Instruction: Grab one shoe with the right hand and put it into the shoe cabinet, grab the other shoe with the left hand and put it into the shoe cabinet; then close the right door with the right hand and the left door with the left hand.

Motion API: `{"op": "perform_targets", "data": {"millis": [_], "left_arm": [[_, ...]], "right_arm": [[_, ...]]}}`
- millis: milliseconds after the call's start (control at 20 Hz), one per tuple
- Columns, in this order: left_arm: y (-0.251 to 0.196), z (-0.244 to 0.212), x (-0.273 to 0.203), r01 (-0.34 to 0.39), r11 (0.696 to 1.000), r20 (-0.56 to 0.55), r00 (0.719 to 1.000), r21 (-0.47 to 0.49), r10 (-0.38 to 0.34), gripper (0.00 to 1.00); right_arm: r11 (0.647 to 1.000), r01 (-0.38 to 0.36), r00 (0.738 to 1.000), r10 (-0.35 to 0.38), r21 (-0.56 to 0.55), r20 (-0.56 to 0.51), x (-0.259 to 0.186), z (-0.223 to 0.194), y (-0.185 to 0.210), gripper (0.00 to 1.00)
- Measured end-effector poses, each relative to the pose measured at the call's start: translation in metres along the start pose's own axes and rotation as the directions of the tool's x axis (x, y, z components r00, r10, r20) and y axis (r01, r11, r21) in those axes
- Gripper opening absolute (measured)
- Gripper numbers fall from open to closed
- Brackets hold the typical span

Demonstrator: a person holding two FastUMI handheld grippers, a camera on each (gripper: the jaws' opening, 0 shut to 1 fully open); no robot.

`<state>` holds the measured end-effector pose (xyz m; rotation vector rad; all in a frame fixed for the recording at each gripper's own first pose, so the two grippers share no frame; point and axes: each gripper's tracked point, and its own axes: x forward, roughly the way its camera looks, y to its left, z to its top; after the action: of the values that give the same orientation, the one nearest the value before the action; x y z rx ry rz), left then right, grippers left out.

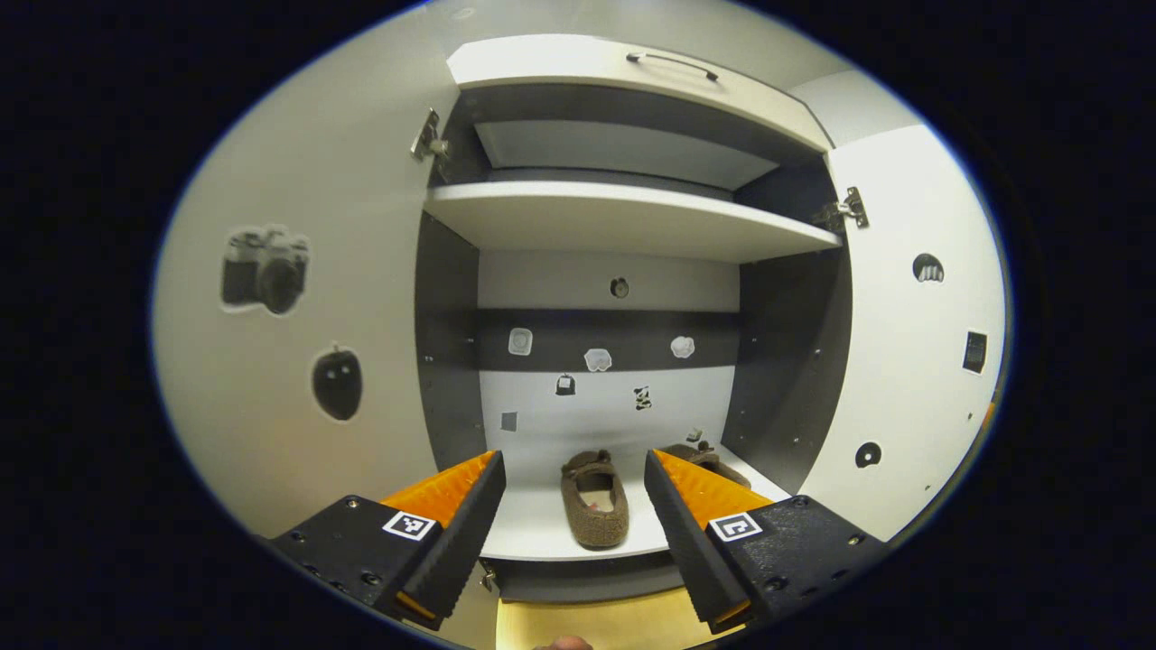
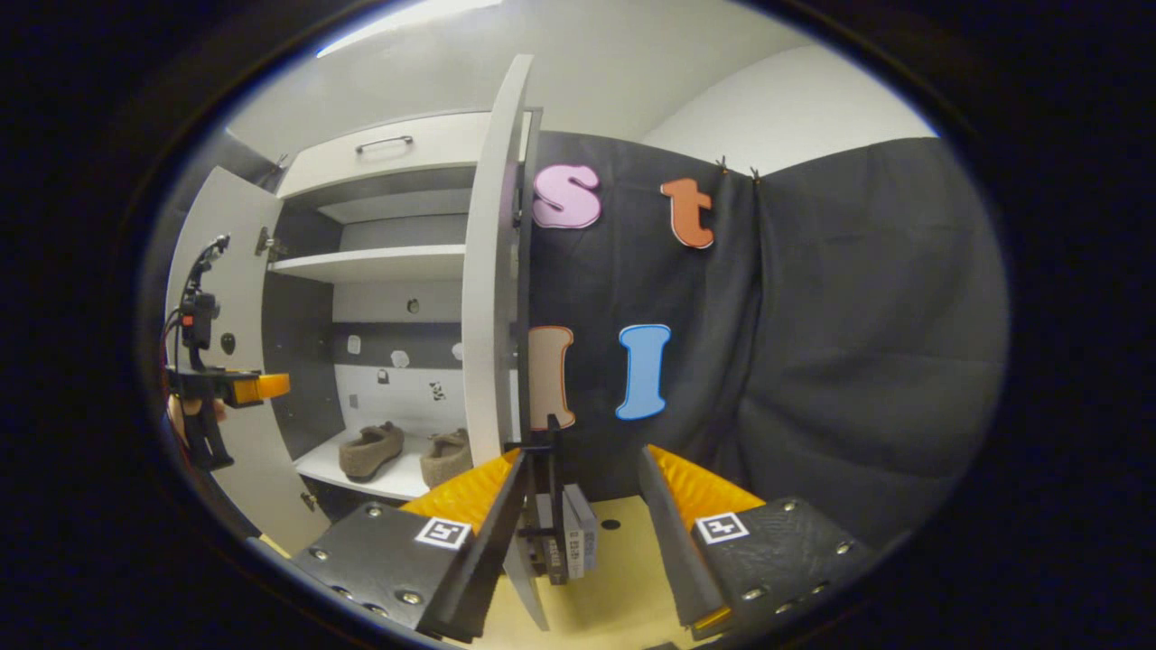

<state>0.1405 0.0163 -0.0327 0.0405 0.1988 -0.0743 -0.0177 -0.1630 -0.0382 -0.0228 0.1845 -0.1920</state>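
The tall white shoe cabinet [image 1: 632, 217] stands with both doors swung open, two brown fuzzy slippers [image 1: 594, 498] side by side on its bottom shelf, the left hand-held gripper [image 1: 571, 506] gaping empty before them, the right hand-held gripper [image 2: 578, 506] spread wide around the right door's [image 2: 492, 298] edge without touching.

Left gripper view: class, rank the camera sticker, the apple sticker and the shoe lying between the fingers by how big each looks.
1. Camera sticker
2. Shoe, close to the camera sticker in apparent size, though farther off
3. Apple sticker
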Motion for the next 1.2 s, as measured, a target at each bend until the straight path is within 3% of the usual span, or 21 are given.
{"op": "perform_targets", "data": {"millis": [200, 350, 450, 650, 750, 800, 850, 1100, 1200], "left_arm": [[-0.005, 0.007, -0.028, 0.0, 1.0, 0.033, 0.999, -0.01, 0.0, 0.94], [0.0, 0.014, -0.043, -0.011, 1.0, 0.054, 0.998, -0.006, 0.012, 0.94], [0.004, 0.017, -0.052, -0.023, 1.0, 0.059, 0.998, -0.008, 0.023, 0.89], [0.015, 0.015, -0.07, -0.051, 0.999, 0.051, 0.997, -0.01, 0.051, 0.94], [0.019, 0.014, -0.078, -0.062, 0.998, 0.05, 0.997, -0.014, 0.062, 0.89], [0.021, 0.014, -0.082, -0.067, 0.998, 0.048, 0.997, -0.017, 0.067, 0.89], [0.023, 0.013, -0.086, -0.071, 0.997, 0.045, 0.996, -0.02, 0.071, 0.94], [0.027, 0.013, -0.099, -0.078, 0.997, 0.046, 0.996, -0.026, 0.079, 0.92], [0.028, 0.013, -0.104, -0.08, 0.996, 0.043, 0.996, -0.036, 0.081, 0.95]], "right_arm": [[0.997, -0.08, 0.997, 0.08, 0.002, -0.004, -0.001, 0.0, 0.021, 0.72], [0.985, -0.174, 0.985, 0.174, 0.007, -0.005, 0.0, 0.0, 0.05, 0.75], [0.97, -0.243, 0.97, 0.243, 0.014, -0.008, 0.001, -0.001, 0.073, 0.79], [0.939, -0.342, 0.939, 0.343, 0.031, -0.016, 0.009, -0.001, 0.116, 0.72], [0.924, -0.381, 0.924, 0.382, 0.038, -0.02, 0.017, -0.001, 0.133, 0.76], [0.914, -0.403, 0.915, 0.404, 0.043, -0.022, 0.018, -0.002, 0.141, 0.72], [0.905, -0.422, 0.906, 0.423, 0.05, -0.025, 0.022, -0.003, 0.151, 0.76], [0.899, -0.436, 0.898, 0.437, 0.032, -0.043, 0.049, -0.006, 0.176, 0.72], [0.888, -0.46, 0.886, 0.461, 0.029, -0.046, 0.055, -0.007, 0.193, 0.81]]}}
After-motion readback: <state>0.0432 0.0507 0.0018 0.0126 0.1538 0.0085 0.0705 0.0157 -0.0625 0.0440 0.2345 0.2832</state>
